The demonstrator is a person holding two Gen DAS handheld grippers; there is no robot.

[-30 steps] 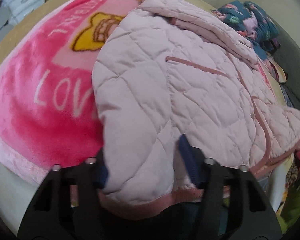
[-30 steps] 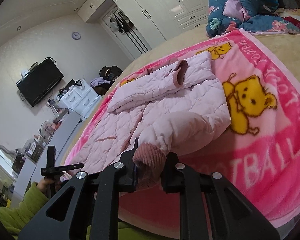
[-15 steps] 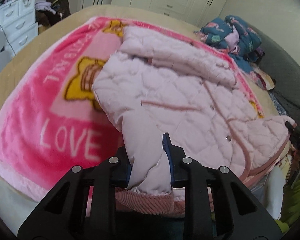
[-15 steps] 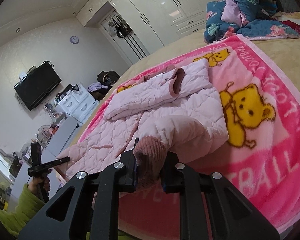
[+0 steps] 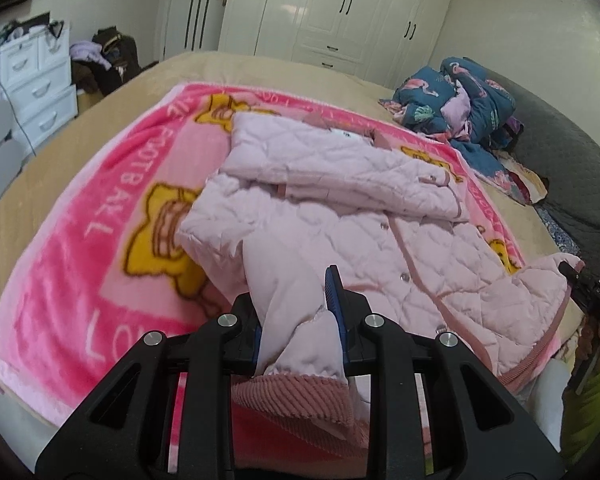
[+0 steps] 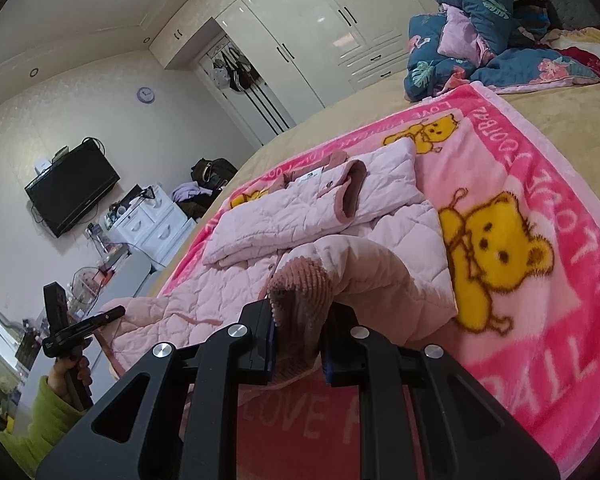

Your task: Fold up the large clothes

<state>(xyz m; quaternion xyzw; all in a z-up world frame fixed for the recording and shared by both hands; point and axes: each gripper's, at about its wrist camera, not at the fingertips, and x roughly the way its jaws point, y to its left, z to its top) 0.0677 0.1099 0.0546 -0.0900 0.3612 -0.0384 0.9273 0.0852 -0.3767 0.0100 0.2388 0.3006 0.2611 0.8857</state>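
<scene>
A pale pink quilted jacket (image 5: 340, 208) lies spread on a bright pink bear-print blanket (image 5: 80, 280). My left gripper (image 5: 296, 312) is shut on one sleeve just above its ribbed cuff (image 5: 296, 396), which hangs below the fingers, lifted off the blanket. In the right wrist view the jacket (image 6: 292, 216) lies on the blanket (image 6: 540, 184), and my right gripper (image 6: 300, 320) is shut on the other sleeve's ribbed cuff (image 6: 300, 284). Each gripper shows at the edge of the other's view: the right gripper (image 5: 588, 292) and the left gripper (image 6: 80, 324), held by a hand in a green sleeve.
A heap of blue floral bedding (image 5: 460, 96) sits at the far right of the beige bed (image 5: 60, 152). White drawers (image 5: 36, 76) and a clothes pile stand left of the bed, a white wardrobe (image 5: 340, 12) beyond it. A wall TV (image 6: 72, 192) hangs on the left wall.
My left gripper closed on the sleeve and rose, lifting the sleeve end off the blanket and bringing the far wall into its view. The right gripper kept its hold and barely moved.
</scene>
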